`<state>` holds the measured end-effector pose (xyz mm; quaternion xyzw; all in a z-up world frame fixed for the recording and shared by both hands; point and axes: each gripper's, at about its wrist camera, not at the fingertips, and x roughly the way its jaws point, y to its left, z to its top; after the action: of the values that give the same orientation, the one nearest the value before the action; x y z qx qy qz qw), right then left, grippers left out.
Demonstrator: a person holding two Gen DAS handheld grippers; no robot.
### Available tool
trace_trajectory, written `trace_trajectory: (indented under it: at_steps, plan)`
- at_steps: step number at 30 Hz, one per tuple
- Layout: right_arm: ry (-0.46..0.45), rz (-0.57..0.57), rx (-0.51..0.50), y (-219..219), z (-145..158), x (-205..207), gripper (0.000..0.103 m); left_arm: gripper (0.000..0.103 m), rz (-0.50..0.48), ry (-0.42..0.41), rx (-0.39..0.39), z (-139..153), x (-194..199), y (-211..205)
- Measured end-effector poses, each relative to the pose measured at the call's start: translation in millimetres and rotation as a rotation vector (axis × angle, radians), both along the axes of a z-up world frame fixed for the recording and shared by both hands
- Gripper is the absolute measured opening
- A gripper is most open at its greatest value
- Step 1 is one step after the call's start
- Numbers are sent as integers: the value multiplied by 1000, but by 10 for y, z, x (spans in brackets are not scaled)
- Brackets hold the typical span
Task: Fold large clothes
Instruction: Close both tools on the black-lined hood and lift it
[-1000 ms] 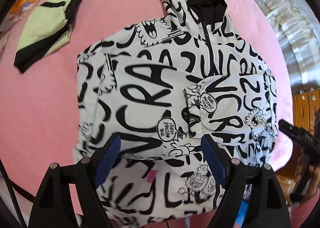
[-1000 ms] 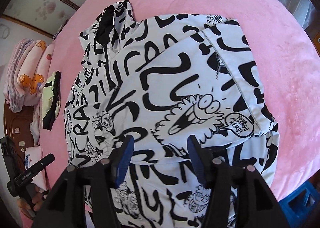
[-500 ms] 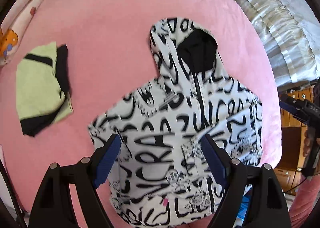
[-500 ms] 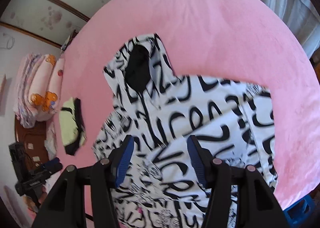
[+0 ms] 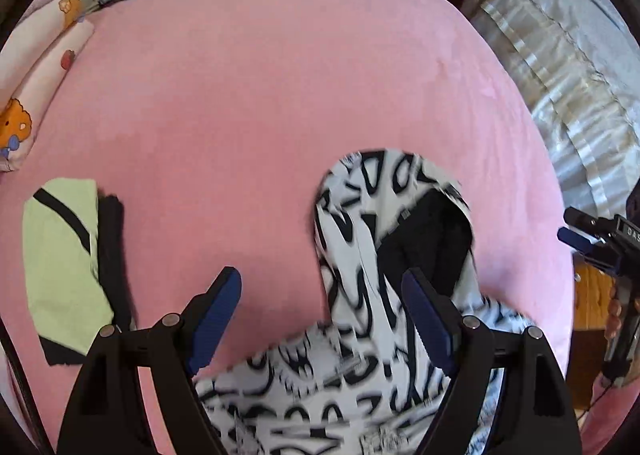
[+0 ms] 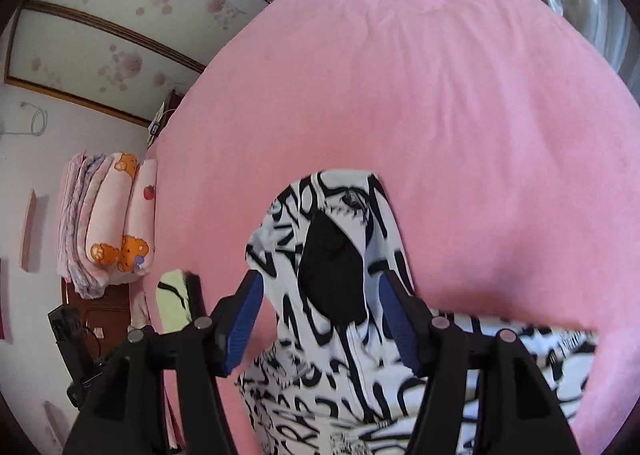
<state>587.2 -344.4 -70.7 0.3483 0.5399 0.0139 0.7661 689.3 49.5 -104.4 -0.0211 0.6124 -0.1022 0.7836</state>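
Both pairs of jaws stand wide apart with nothing between their blue pads: the left gripper hangs above the pink bedcover, its left finger over bare pink and its right finger over the hood, while the right gripper hangs with its fingers to either side of the hood's dark opening. Neither touches the cloth. A black-and-white printed hooded jacket lies flat on the bedcover at the near edge, its hood pointing away from the cameras with the black lining showing (the lower body of the garment runs out of view under the grippers, and parts of it are blurred). From the right wrist view the same jacket spreads toward the right, a sleeve or side panel reaching along the near edge. Well to the left of the jacket, apart from it, a folded pale-green and black garment rests on the bedcover. Beyond that, at the far left edge of the bed, sits a stack of pink bedding with bear prints. Pale curtains hang on the right side.
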Motion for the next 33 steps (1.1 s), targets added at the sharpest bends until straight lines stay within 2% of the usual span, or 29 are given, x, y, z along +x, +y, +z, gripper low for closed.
trace_trajectory:
  at_steps: [3,7,11,17,21,23,26,27,28,29,31,32,33]
  plan:
    - [-5,7,-5,-26,-285,302,60,81,38,-43,-11,-285,229,-103]
    - [-27,26,14,-36,-689,631,60,81,96,-105,-94,-694,421,-195]
    - [-23,46,-16,-5,-1108,827,60,81,116,-136,-85,-1148,539,-325]
    - [-40,58,-6,-7,-1580,995,60,81,101,-140,-71,-1701,637,-478]
    - [-54,52,12,-3,-1793,1022,60,80,130,-104,-71,-2042,715,-521]
    - [-58,43,13,-11,-1878,1020,60,67,153,-77,-106,-2193,743,-518]
    - [-81,29,46,-11,-2013,1045,51,55,193,-54,-152,-2371,787,-524]
    - [-86,31,58,-8,-2054,1063,46,53,197,-58,-163,-2407,787,-541]
    - [-90,34,65,2,-2087,1083,41,42,197,-65,-177,-2419,791,-554]
    - [-95,34,67,8,-2107,1101,38,26,187,-68,-202,-2432,807,-584]
    - [-100,41,71,16,-2141,1130,22,14,187,-60,-223,-2472,835,-630]
    - [-103,47,84,14,-2160,1144,17,8,186,-61,-227,-2487,854,-662]
    - [-103,53,96,23,-2174,1154,14,8,183,-65,-229,-2487,866,-696]
